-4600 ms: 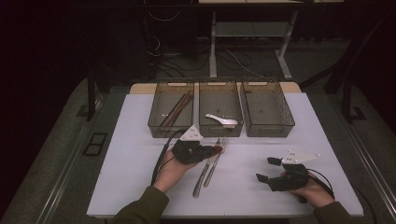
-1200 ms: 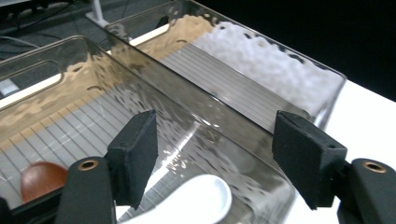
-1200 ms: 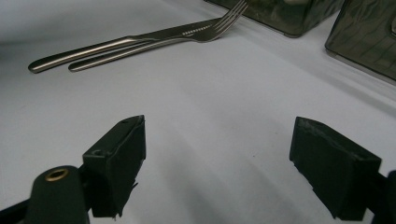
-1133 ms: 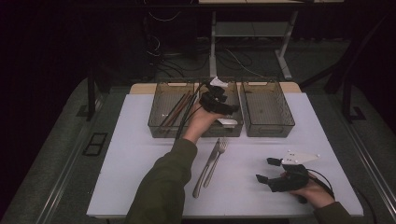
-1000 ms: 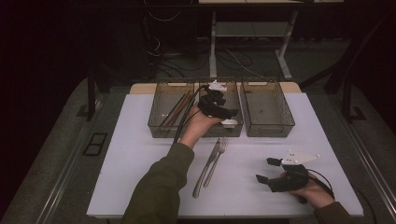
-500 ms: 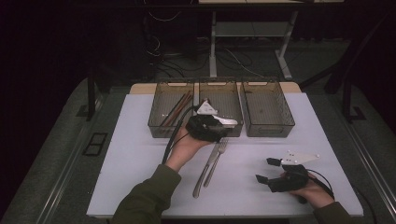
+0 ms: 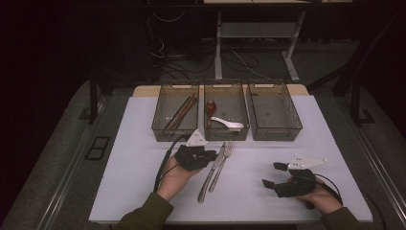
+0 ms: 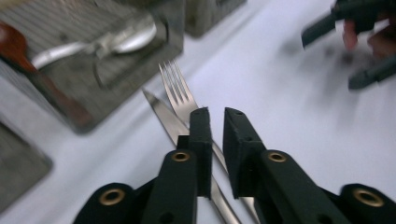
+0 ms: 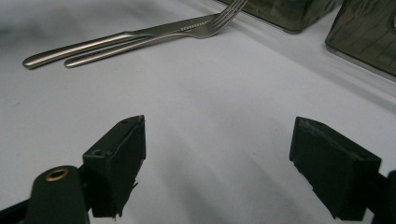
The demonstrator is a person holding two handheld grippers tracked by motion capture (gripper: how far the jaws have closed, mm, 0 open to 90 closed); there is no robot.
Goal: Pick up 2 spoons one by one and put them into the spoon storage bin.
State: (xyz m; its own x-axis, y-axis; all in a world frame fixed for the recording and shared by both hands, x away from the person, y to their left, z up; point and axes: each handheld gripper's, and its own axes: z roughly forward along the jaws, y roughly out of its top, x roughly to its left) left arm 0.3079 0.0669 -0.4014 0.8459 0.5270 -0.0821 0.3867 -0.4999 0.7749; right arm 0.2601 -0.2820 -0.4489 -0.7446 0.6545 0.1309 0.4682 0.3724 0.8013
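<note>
Where the fork (image 7: 222, 165) and the knife (image 7: 211, 173) lie side by side on the white worktop (image 7: 143, 120), just below the middle of the high view, the left gripper (image 8: 213, 122) hovers at their left with its jaws nearly together, a thin slit between the pads and nothing in it. Those jaws have just been closing. In the left gripper view the fork's tines and the knife's tip run up from behind the jaws; whether the pads touch the metal I cannot tell. Above the cutlery stand three mesh bins: the left bin (image 7: 163, 125) holds chopsticks (image 7: 179, 114), the middle bin (image 7: 243, 134) a white spoon (image 7: 227, 123) and a reddish-brown spoon (image 7: 210, 106), and the right bin (image 7: 297, 127) sits beside them. At lower right the right gripper (image 7: 275, 175) rests on the worktop in the person's hand, jaws spread wide and released.
</note>
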